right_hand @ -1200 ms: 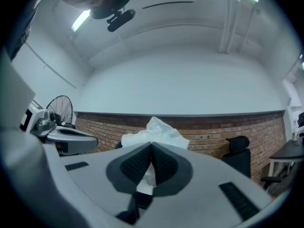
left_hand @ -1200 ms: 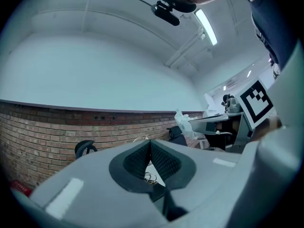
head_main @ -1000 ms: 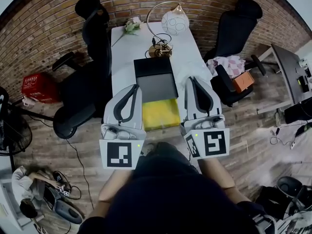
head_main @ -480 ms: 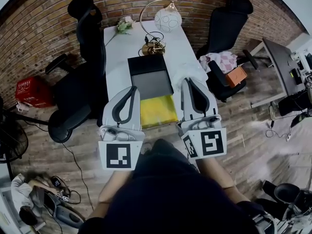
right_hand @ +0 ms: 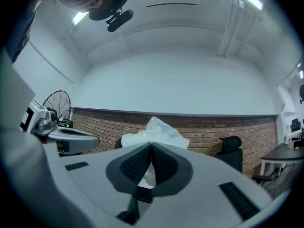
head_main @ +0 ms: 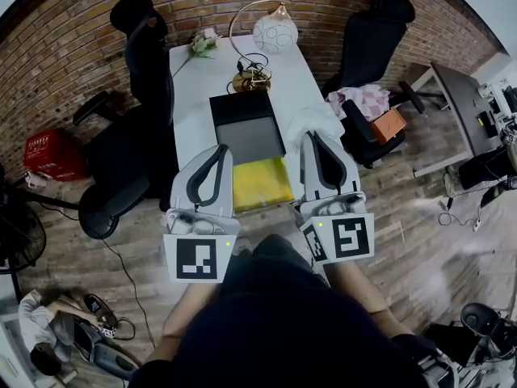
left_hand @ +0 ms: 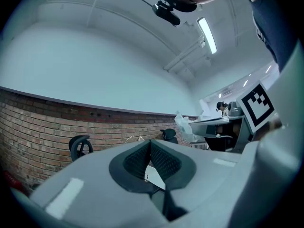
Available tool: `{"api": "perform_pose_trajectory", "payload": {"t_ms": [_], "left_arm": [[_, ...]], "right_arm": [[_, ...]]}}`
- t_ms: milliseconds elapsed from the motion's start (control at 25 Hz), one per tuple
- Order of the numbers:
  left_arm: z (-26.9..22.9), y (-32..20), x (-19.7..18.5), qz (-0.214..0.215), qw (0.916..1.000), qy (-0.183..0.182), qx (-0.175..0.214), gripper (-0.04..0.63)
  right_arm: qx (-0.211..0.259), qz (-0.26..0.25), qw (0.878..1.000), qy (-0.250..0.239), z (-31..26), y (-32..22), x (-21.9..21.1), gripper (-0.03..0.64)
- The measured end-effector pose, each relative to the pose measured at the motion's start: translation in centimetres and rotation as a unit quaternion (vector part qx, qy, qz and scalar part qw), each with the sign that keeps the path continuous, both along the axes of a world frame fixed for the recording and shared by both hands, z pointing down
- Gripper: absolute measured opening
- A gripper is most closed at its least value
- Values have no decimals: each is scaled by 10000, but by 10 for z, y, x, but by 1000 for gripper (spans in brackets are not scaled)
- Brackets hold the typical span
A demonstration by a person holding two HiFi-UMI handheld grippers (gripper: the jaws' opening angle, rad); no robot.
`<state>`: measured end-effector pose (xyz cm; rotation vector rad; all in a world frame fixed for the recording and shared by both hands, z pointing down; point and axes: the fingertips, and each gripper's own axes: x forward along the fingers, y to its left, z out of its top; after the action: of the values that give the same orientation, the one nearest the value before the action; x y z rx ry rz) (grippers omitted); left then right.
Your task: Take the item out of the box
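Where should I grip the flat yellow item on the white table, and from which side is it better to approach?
Probably its near edge, coming in from the person's side. The yellow item lies flat at the table's near end, and its far edge meets the grey and black box, so the near edge looks the most free. The right gripper is shut and must open first.

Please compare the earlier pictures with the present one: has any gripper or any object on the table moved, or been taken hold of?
Nothing on the white table moved; only the head view shifted slightly. The left gripper and right gripper stay on either side of the yellow item at the near end of the open black box, jaws together and empty.
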<state>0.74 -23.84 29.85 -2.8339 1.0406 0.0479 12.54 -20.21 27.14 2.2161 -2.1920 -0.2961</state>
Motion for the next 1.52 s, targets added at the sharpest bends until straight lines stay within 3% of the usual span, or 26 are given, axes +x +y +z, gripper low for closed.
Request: {"api": "perform_pose_trajectory", "payload": {"t_ms": [920, 1520], "left_arm": [[10, 1, 21, 226, 9996, -116, -92, 11], [17, -6, 13, 94, 9997, -114, -193, 11]], "right_arm": [[-73, 134, 9998, -155, 10, -1, 18, 12], [-150, -25, 9998, -100, 18, -10, 9, 12]]}}
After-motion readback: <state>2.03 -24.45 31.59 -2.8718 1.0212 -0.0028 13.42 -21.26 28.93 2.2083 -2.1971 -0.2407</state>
